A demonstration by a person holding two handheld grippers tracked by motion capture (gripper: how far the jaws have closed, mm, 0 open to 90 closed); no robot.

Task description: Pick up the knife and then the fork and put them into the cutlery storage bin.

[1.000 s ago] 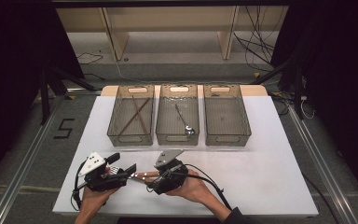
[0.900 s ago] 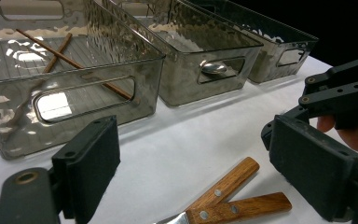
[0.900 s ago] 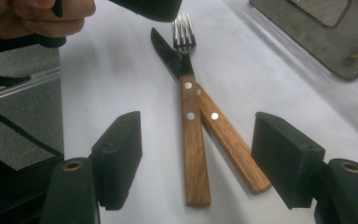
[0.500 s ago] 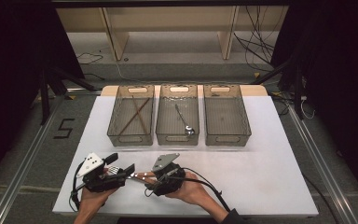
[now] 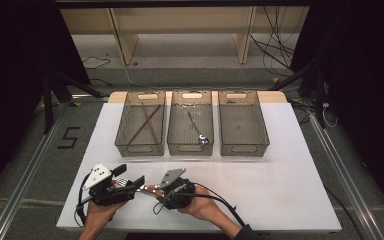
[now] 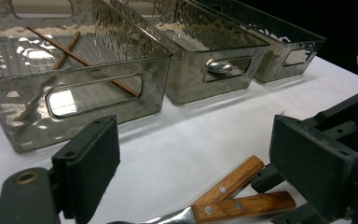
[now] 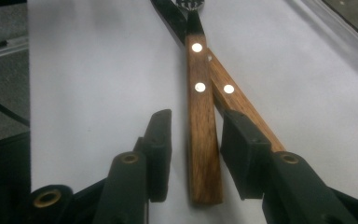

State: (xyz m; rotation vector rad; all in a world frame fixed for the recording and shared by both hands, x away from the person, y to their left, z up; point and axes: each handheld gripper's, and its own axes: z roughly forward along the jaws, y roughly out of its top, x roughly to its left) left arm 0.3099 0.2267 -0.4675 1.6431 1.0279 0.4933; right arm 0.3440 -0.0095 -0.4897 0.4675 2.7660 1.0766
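Note:
Two utensils with riveted wooden handles (image 7: 203,140) lie crossed on the white table (image 5: 280,180) near its front edge, and also show as the handles (image 6: 233,196) and the utensils (image 5: 147,188). My right gripper (image 7: 198,121) straddles the nearer handle; its jaws have just been closing, with a small gap left beside the handle. The second handle (image 7: 242,100) runs under its right jaw. The left gripper (image 6: 193,135) faces it from the other end, jaws wide apart, the metal ends lying between them. From above, the left gripper (image 5: 129,176) and right gripper (image 5: 156,192) point at each other.
Three clear grey bins stand in a row across the table's middle. The left bin (image 5: 140,150) holds brown chopsticks (image 5: 145,122), the middle bin (image 5: 190,149) a metal spoon (image 5: 200,136), and the right bin (image 5: 244,149) looks bare. Cables trail from both grippers.
The right gripper's jaws have narrowed around the wooden handle. Both hands stay almost where they were, and the utensils have not moved.

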